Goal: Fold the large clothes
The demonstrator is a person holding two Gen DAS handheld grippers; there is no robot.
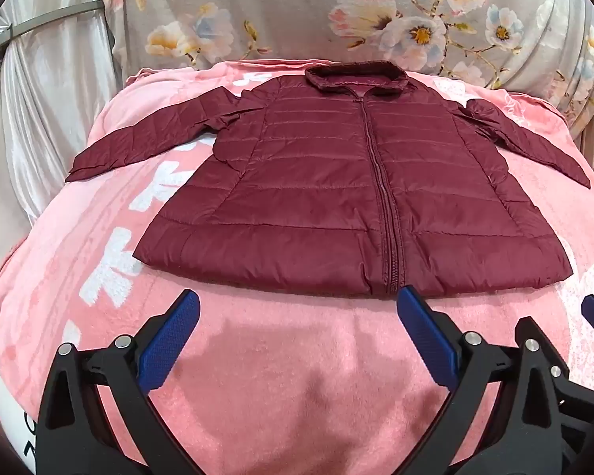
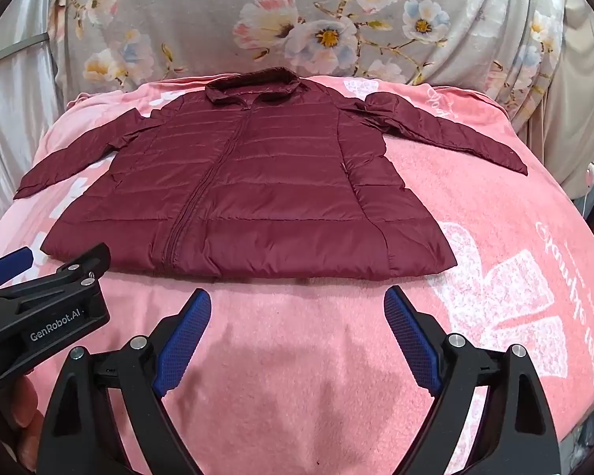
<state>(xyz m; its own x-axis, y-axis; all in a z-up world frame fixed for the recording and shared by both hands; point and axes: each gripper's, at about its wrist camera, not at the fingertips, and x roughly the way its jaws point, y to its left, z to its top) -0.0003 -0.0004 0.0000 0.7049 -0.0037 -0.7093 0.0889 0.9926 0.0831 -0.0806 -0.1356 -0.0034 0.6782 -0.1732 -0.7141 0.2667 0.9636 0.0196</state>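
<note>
- Fingers [image 1: 170, 340] of left gripper [image 1: 297, 301]: blue pads spread wide, nothing between them, only pink blanket [image 1: 281, 356] below.
- Right gripper [image 2: 297, 301]: same, pads wide apart, empty, hovering over blanket just short of the hem.
- Grippers sit side by side, both tilted down toward the bed; each shows at the edge of the other's view.
- Jacket [image 1: 336, 198]: maroon, quilted, laid flat front-up on blanket, zipped, collar at far end, hem nearest the grippers.
- Sleeves spread out to both sides, angled down toward the hem side; the one on the right has a bunched fold near the shoulder.
- Neither gripper touches the jacket.
- Beyond collar: grey floral fabric [image 2: 297, 19].
- Far left: pale satin curtain [image 1: 51, 99].
</note>
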